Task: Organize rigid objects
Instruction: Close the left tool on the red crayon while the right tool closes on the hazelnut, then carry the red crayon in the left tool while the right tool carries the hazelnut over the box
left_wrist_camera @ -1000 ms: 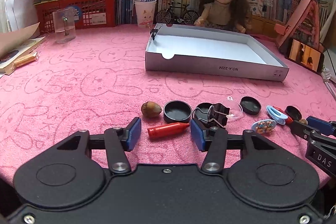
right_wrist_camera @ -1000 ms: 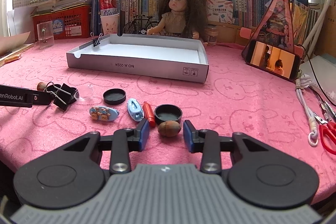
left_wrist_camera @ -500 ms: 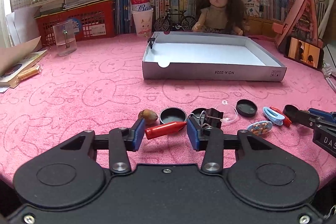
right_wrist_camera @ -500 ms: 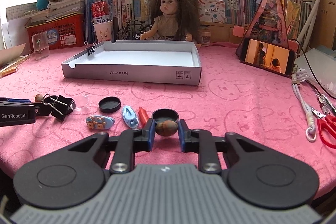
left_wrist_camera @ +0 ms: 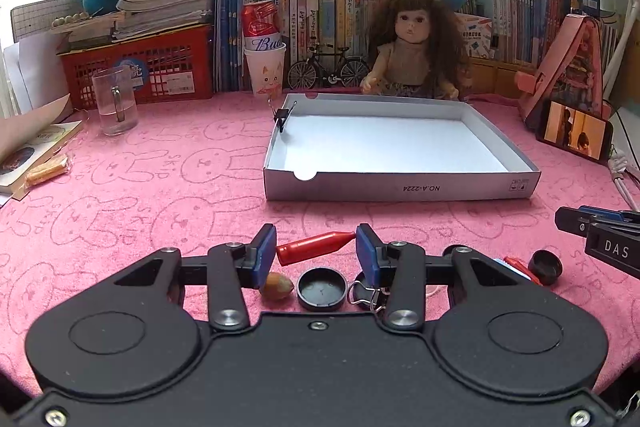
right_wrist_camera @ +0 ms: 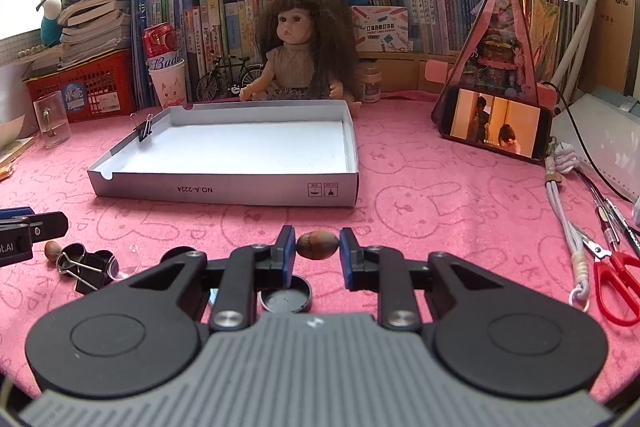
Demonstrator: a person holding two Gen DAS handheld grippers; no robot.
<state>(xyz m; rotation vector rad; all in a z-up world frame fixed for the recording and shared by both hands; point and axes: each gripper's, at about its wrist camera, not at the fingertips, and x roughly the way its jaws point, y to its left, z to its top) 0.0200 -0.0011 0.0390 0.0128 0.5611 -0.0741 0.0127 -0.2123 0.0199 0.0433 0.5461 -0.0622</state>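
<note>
Both grippers, left gripper (left_wrist_camera: 316, 247) gripping crayon (left_wrist_camera: 314, 247), have lifted.

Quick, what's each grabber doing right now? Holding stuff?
Left gripper: closed on the red crayon, lifted off the cloth.
Right gripper: closed on the brown nut, also lifted.

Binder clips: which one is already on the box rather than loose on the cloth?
The small binder clip clamped upright on the box's left wall. The other, larger clip lies on the pink cloth among the loose items.
</note>
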